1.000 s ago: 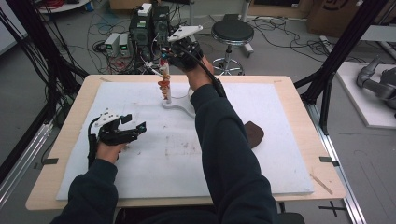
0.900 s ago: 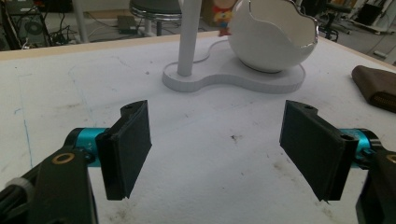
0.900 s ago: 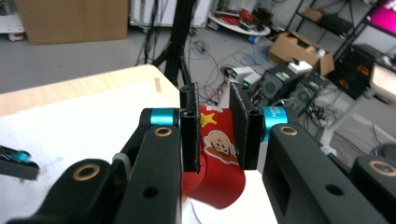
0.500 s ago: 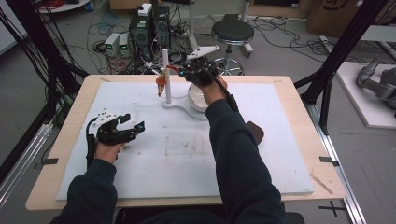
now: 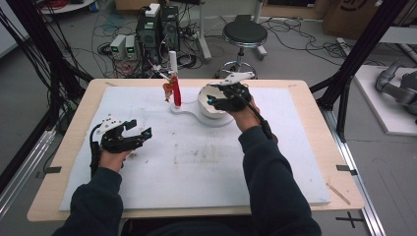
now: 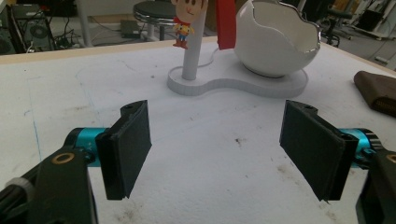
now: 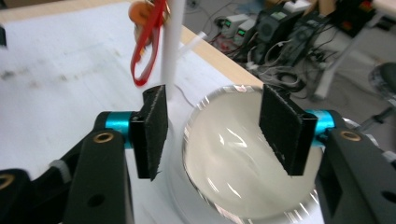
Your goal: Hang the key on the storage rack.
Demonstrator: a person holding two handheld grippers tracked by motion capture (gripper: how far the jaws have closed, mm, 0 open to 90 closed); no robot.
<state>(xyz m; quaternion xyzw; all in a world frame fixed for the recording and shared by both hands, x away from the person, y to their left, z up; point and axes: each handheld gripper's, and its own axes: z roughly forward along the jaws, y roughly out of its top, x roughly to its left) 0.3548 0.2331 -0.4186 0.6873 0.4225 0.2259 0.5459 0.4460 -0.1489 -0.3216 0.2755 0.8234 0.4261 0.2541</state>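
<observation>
Gripper [image 6: 217, 154] on my left sits low over the white mat [image 5: 196, 167] at the near left of the bench [image 5: 64, 162], its jaws spread wide with nothing but bare, smudged mat between them. In the high view that same left gripper [image 5: 142, 135] rests in my left hand [image 5: 114, 158], pointing across the mat toward the stand.

Farther along, my right gripper [image 7: 212, 133] hangs directly over the white eggshell-shaped bowl [image 7: 233, 172]. Its jaws have just been opening; now they stand apart above the bowl's mouth, holding nothing, and no pad touches the jagged rim. From above I see the right gripper [image 5: 212, 101] at the bowl [image 5: 206, 110], well apart from my left one.

That bowl sits on the round end of a white stand base [image 6: 243, 81] near the far edge of the mat. At the base's other end, just beside the bowl, a white post [image 5: 173, 61] rises upright. A red strap [image 5: 176, 93] and a small cartoon cowboy figure [image 6: 183, 23] hang from it. At the right edge of the left gripper view lies a dark brown object [image 6: 378, 91] on the mat.

I can read no writing, brand or label on any of these things.
</observation>
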